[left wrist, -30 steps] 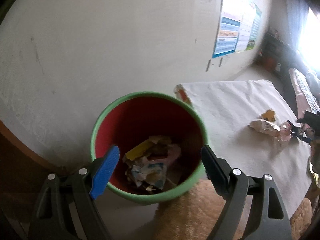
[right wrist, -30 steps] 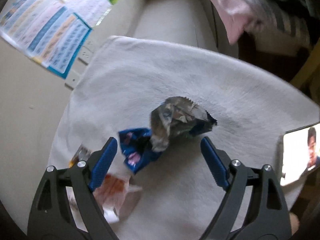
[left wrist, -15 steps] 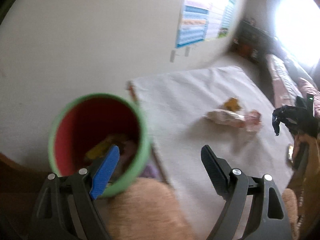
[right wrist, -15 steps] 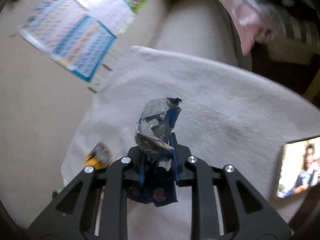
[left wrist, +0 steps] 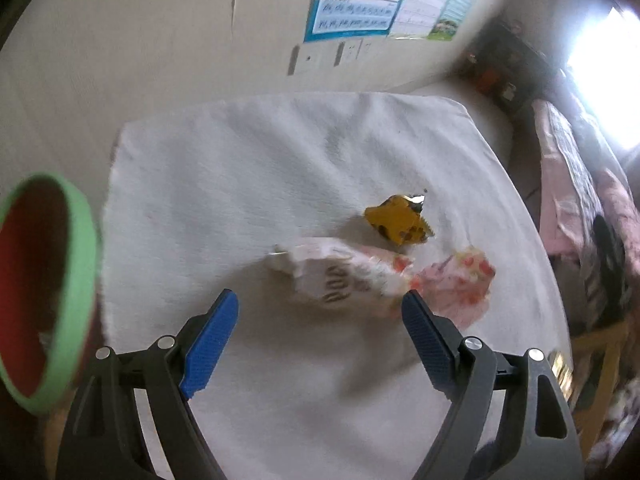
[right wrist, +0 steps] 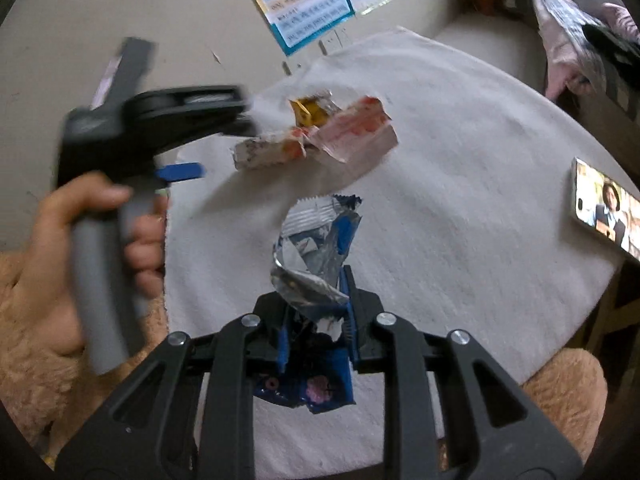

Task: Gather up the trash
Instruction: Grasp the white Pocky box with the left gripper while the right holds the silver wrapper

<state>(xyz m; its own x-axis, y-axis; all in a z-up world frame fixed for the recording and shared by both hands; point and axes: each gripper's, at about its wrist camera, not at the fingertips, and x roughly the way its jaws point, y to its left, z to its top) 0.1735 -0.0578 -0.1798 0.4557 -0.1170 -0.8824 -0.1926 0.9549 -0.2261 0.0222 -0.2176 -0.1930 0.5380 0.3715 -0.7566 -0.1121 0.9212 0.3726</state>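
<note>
Swinging away from the bin (left wrist: 60, 292), the left gripper (left wrist: 316, 322) now looks down on the white-clothed bench (left wrist: 248, 168), where a second ago the red bin with its green rim filled the middle of its view; the bin has slid to the 9 o'clock edge, cut off by the frame, so the wrappers seen in it earlier are now hidden and its contents cannot be told. The right gripper (right wrist: 316, 304) has changed as well: its fingers stood wide apart around the blue wrapper (right wrist: 316, 252) a second ago, and now they are pressed together on it, the silver and blue foil sticking up from between them toward 12 o'clock and its dark blue tail hanging below at 6 o'clock, lifted off the cloth. The left fingers (left wrist: 210, 340) are spread wide with nothing between them. Just past their tips, toward 12 to 1 o'clock, the pink wrapper (left wrist: 348, 276) lies crumpled on the cloth, its far end just above the right-hand fingertip, apart from both fingers. The yellow wrapper (left wrist: 398, 222) lies just beyond it at 1 o'clock. In the right view a hand (right wrist: 52, 264) grips the left gripper's grey handle at 9 o'clock, and a phone (right wrist: 604, 208) with a lit screen lies at the bench's 3 o'clock edge.
</note>
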